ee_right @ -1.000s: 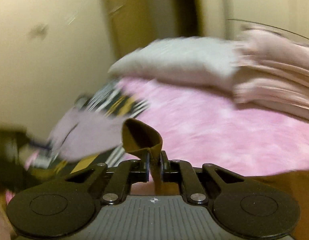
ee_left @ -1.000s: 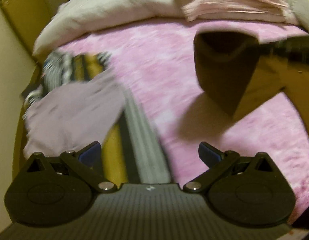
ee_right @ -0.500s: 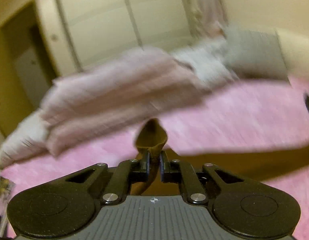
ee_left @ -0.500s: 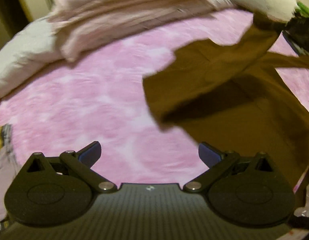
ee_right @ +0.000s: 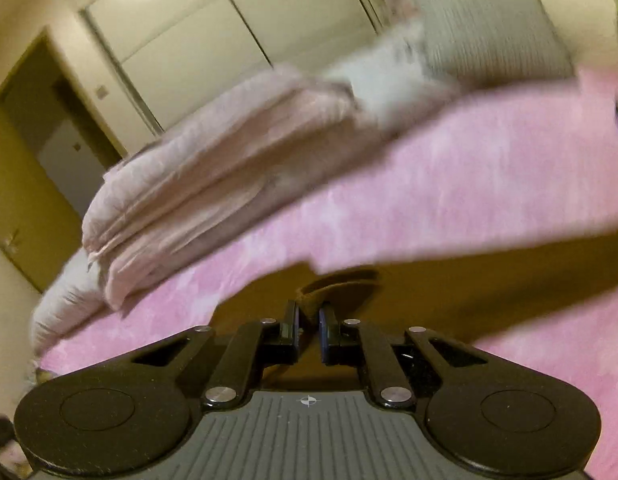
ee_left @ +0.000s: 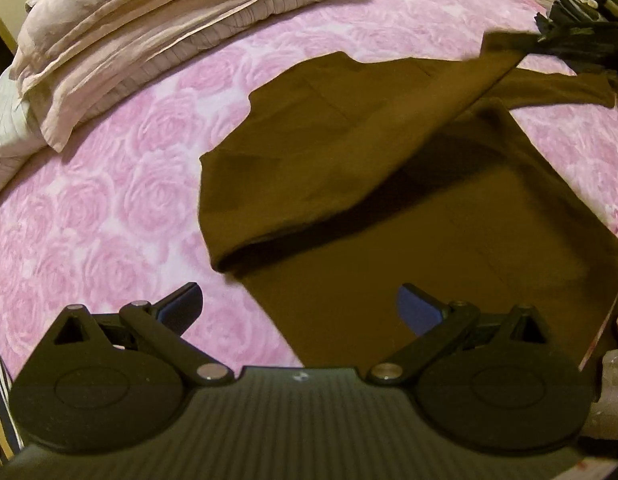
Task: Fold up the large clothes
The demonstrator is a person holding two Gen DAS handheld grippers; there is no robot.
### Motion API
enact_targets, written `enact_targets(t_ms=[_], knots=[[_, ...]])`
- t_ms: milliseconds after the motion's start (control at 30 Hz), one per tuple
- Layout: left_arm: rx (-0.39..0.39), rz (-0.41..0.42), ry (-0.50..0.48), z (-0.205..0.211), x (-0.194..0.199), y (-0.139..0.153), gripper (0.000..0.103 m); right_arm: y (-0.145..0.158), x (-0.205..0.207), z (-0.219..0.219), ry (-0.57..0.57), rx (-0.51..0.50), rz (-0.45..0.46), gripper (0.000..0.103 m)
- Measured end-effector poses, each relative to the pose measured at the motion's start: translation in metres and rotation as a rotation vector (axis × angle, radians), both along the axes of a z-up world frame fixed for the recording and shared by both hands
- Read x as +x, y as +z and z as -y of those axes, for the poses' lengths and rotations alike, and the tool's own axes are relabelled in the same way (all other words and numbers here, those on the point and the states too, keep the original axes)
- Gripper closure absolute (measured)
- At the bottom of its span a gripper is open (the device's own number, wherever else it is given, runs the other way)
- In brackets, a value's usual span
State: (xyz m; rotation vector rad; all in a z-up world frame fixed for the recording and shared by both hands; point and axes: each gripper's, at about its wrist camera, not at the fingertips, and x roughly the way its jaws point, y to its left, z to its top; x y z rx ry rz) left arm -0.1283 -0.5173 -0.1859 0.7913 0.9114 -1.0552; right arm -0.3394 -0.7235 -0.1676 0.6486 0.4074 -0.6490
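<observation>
Brown garment [ee_left: 409, 208] spread on the pink rose bedspread [ee_left: 109, 208].
Right gripper [ee_right: 309, 330] is clamped on a fold of its cloth and lifts one part; left gripper [ee_left: 299, 306] hangs above with jaws wide apart, empty.

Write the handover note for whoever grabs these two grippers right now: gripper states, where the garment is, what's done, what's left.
Right gripper: shut on a pinch of the brown garment.
Left gripper: open, empty, above the garment's near part.
Garment: spread on the pink bedspread, one flap lifted and lying partly over the rest. Folded bedding is stacked at the far side.
Done: garment laid out on the bed, one corner gripped.
Left: lay the flap flat, finish folding.
</observation>
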Motion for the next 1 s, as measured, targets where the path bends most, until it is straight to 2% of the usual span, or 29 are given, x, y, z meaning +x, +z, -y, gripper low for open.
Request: enact_targets(t_ms=[33, 133, 300, 400, 533, 667, 800, 1000], knots=[[0.000, -0.004, 0.000, 0.001, 0.000, 0.000, 0.001, 0.000, -0.004, 0.004, -0.019, -0.016, -0.022, 0.098], [-0.002, -0.022, -0.020, 0.011, 0.002, -0.009, 0.001, -0.017, -0.016, 0.021, -0.079, 0.051, -0.059, 0.098], [0.006, -0.047, -0.056, 0.020, 0.006, -0.027, 0.001, -0.026, -0.005, 0.027, -0.049, 0.049, -0.097, 0.097], [0.009, -0.063, -0.057, 0.021, 0.013, -0.033, 0.001, -0.013, 0.002, 0.029, -0.047, 0.039, -0.070, 0.097], [0.004, -0.070, -0.041, 0.020, 0.025, -0.036, 0.001, 0.018, -0.005, 0.022, -0.106, -0.097, -0.054, 0.098], [0.004, -0.081, -0.048, 0.023, 0.034, -0.041, 0.001, -0.013, -0.015, 0.030, -0.150, -0.009, -0.144, 0.097], [0.001, -0.086, -0.061, 0.027, 0.038, -0.044, 0.001, -0.037, -0.016, 0.030, -0.161, 0.047, -0.185, 0.097], [-0.020, -0.092, -0.061, 0.046, 0.053, -0.053, 0.001, -0.025, -0.017, 0.030, -0.177, 0.003, -0.192, 0.097]])
